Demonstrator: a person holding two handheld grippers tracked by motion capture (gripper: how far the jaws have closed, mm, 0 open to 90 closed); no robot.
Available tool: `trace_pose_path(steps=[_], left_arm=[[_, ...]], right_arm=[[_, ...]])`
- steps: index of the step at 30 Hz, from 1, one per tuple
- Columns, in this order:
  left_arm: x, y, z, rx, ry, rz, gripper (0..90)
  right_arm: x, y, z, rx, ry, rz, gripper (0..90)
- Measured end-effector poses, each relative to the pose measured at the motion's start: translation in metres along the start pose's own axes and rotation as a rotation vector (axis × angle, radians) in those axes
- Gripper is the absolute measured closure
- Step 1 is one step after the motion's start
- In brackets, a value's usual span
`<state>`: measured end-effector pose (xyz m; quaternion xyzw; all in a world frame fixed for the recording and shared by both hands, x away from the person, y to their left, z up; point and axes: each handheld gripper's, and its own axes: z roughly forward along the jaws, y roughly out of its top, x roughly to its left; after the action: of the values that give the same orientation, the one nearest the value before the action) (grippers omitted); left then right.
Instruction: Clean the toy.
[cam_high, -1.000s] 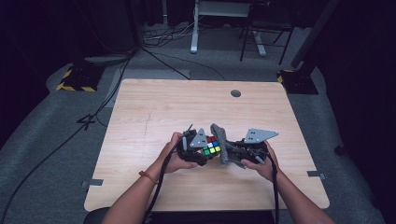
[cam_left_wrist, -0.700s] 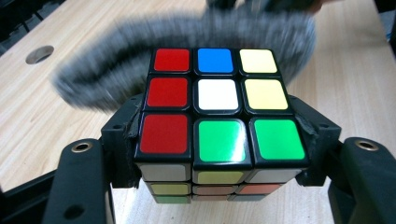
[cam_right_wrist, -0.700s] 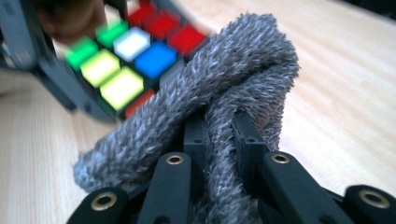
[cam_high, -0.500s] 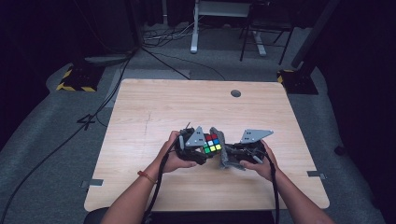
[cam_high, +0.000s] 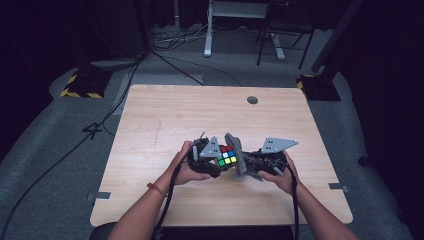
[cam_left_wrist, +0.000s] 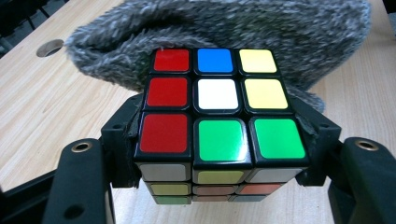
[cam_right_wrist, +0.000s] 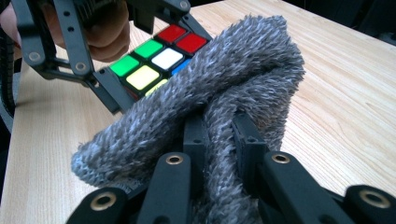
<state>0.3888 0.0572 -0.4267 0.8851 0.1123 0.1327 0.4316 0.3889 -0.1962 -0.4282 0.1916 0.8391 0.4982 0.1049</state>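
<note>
Centrally, near the tabletop's (cam_high: 165, 115) front edge, the left tool (cam_high: 220, 162) is clamped on a cube (cam_high: 226, 155), its two jaws pressing the cube's opposite sides. In the left gripper view the cube (cam_left_wrist: 219, 107) shows a top face of red, blue, yellow, white and green tiles, held clear above the wood. The right tool (cam_high: 245, 167) is closed on a grey fuzzy cloth (cam_high: 239, 159); in the right gripper view its jaws pinch a fold of the cloth (cam_right_wrist: 219, 102) between them. The cloth lies against the cube's far side, draping over its edge and hiding part of the tiles from the right gripper view. Each tool is held by a hand: the left hand (cam_high: 187, 170) and the right hand (cam_high: 280, 177) are close together, with forearms coming in from the near edge.

Elsewhere the tabletop carries a round cable hole (cam_high: 252, 100) near its far edge, well apart from the work. Beyond it, on the grey floor (cam_high: 50, 175), stand a white desk leg (cam_high: 207, 30), a dark chair frame (cam_high: 275, 40) and loose cables (cam_high: 170, 57). Yellow-and-black striped bases (cam_high: 80, 87) sit at both far corners.
</note>
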Motion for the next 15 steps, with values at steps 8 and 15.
trace_pose_path(steps=[8,15], left_arm=[[-0.003,-0.002,0.011,0.056,0.006,0.004,32.9],[-0.005,-0.002,0.019,0.082,0.005,0.013,33.1]], right_arm=[[0.009,0.008,-0.007,-0.037,-0.012,-0.038,78.9],[0.013,0.01,-0.006,-0.03,-0.012,-0.062,78.8]])
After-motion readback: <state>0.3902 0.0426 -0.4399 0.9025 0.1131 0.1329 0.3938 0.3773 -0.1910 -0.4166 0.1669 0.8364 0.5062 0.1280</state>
